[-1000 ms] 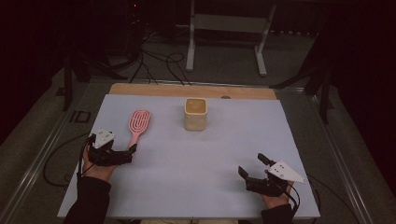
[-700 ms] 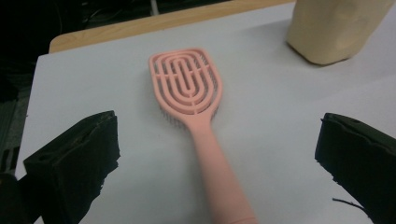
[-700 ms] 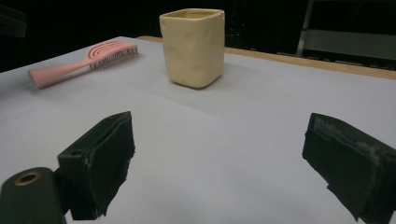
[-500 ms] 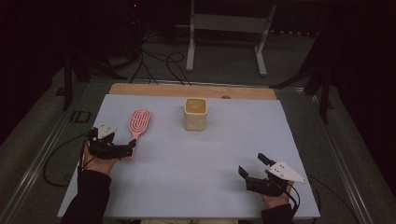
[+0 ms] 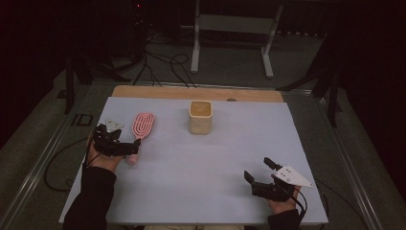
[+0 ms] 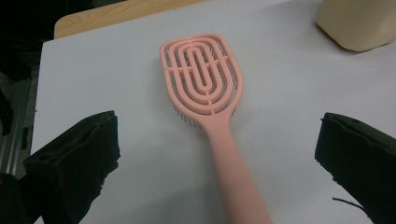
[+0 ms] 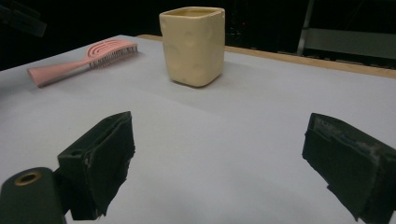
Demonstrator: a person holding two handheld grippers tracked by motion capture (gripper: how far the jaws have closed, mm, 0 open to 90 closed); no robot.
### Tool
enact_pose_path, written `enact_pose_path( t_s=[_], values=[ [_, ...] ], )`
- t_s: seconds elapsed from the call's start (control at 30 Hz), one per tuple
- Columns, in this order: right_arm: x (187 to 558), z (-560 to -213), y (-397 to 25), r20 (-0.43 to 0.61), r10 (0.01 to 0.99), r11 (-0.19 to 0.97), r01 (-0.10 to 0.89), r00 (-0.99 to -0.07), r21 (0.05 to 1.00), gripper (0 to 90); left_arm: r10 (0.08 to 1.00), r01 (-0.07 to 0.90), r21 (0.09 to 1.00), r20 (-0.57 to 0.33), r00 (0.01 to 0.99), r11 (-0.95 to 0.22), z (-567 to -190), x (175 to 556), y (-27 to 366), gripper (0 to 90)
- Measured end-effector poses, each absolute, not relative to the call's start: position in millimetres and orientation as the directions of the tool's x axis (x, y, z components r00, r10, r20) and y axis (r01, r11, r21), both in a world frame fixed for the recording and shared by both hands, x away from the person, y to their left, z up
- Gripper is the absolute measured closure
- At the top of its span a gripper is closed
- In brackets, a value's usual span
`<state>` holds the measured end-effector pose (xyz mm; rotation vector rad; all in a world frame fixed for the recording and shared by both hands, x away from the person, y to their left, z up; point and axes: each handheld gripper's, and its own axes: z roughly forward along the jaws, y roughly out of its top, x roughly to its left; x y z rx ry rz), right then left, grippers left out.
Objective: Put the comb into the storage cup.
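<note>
Reach-to-grasp step: the left gripper (image 5: 130, 148), jaws spread wide, straddles the handle of the pink hairbrush (image 6: 209, 98) lying left of centre in the high view. Next it likely must lower and close. The right gripper (image 5: 258, 173) rests open at lower right

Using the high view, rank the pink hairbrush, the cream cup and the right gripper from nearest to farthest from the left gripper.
1. Pink hairbrush: its handle lies between the open jaws of the left gripper, at the table's left.
2. Cream cup: upright, mid-table toward the far edge.
3. Right gripper: at the near right corner, open over bare table.
</note>
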<state>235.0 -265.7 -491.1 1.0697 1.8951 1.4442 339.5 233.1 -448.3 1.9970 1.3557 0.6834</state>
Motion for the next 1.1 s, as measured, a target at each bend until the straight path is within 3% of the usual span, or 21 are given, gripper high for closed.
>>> enact_pose_path(
  t_s=[0.57,1.1],
  values=[
    [235,-491,-266,0.055,0.833,0.119,0.275,-0.55,0.954,8.9,0.942,0.674,0.68,0.078,0.327,-0.29,-446,362,224,0.4],
    [235,-491,-265,0.056,0.832,0.12,0.277,-0.552,0.953,9.0,0.961,0.747,0.627,0.01,0.275,-0.221,-447,377,231,0.6]
  ],
)
